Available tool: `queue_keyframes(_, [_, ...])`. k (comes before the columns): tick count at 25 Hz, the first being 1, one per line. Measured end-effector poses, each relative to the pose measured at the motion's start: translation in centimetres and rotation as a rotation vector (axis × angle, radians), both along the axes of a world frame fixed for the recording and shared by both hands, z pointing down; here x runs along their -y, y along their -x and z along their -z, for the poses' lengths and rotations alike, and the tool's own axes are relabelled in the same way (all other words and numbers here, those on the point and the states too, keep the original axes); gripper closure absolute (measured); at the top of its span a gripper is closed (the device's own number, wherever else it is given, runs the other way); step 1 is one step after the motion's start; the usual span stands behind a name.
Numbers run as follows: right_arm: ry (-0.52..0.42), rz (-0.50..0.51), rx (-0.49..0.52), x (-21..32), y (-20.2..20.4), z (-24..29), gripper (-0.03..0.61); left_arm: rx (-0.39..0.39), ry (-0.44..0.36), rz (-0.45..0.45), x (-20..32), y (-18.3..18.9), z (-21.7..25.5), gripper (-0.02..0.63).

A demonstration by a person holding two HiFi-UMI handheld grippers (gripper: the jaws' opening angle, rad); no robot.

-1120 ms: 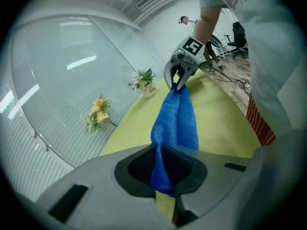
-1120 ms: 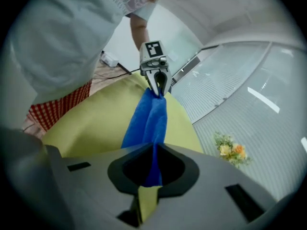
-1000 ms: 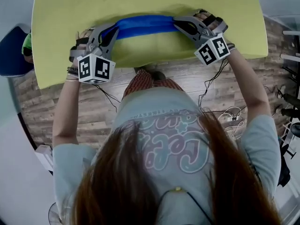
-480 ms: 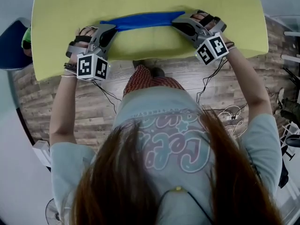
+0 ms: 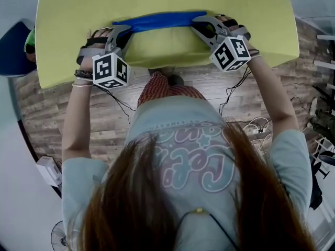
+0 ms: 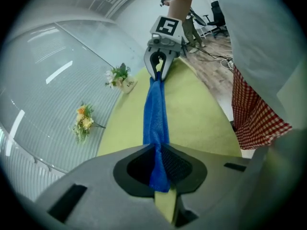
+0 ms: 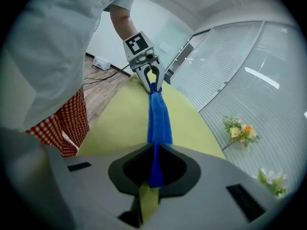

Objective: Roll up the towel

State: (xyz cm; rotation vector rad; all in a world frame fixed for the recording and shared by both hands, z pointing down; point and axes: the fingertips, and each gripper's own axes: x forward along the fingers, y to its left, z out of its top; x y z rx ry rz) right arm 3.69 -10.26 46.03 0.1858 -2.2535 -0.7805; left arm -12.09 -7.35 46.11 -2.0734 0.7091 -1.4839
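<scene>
My left gripper (image 6: 160, 183) is clamped shut on one end of the blue towel (image 6: 154, 114); the cloth is bunched into a thin fold where the dark pads pinch it. My right gripper (image 7: 151, 176) is closed the same way on the other end. Each gripper shows in the other's view, at the far end of the towel, with the marker cube above its jaws.

Between them the towel runs as one narrow, gathered band, pulled fairly straight. In the head view it crosses the yellow-green table (image 5: 73, 14) from side to side, a little way in from the near edge. It seems to lie on the tabletop along its length, though I cannot be sure from these angles that it touches everywhere.

Both grippers point away from the person and slope downward, with a hand (image 5: 90, 46) behind each.

Further out, two small bunches of flowers (image 6: 117, 75) lie by the table's far edge in front of a glass wall with blinds (image 6: 53, 75). Red checked fabric (image 6: 259, 114) hangs at the near edge, above the wooden floor (image 5: 47, 114).
</scene>
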Motion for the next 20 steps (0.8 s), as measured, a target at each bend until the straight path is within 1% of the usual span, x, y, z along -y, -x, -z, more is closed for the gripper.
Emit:
queue_keyframes(2, [0.014, 0.007, 0.002, 0.1, -0.2, -0.1, 0.557, -0.01, 0.01, 0.009, 0.1, 0.1, 0.0, 0.575])
queue_keyframes(5, [0.046, 0.008, 0.004, 0.3, -0.6, 0.0, 0.552, -0.092, 0.04, 0.065, 0.0, 0.6, 0.3, 0.567])
queue_keyframes(8, [0.068, 0.005, -0.006, 0.4, -0.7, 0.3, 0.548, -0.133, 0.041, 0.112, -0.3, 1.9, 0.8, 0.529])
queue_keyframes(10, [0.072, 0.005, -0.02, 0.2, -0.6, 0.3, 0.54, -0.16, 0.056, 0.151, -0.5, 3.2, 1.3, 0.497])
queue_keyframes(12, [0.067, 0.012, -0.032, 0.0, -0.5, 0.2, 0.534, -0.228, 0.062, 0.209, -0.3, 4.2, 2.5, 0.482])
queue_keyframes(14, [0.065, 0.012, -0.038, -0.1, -0.5, 0.0, 0.532, -0.323, 0.031, 0.251, 0.6, 3.9, 4.4, 0.482])
queue_keyframes(15, [0.064, 0.011, -0.04, -0.1, -0.6, 0.0, 0.532, -0.363, 0.012, 0.251, 1.1, 3.1, 5.3, 0.482])
queue_keyframes(18, [0.056, 0.007, -0.039, -0.1, -0.5, 0.0, 0.532, -0.426, -0.051, 0.219, 2.5, 0.2, 7.7, 0.482])
queue_keyframes(20, [0.052, 0.007, -0.041, -0.1, -0.5, 0.2, 0.532, -0.454, -0.103, 0.229, 3.3, -0.9, 9.6, 0.482])
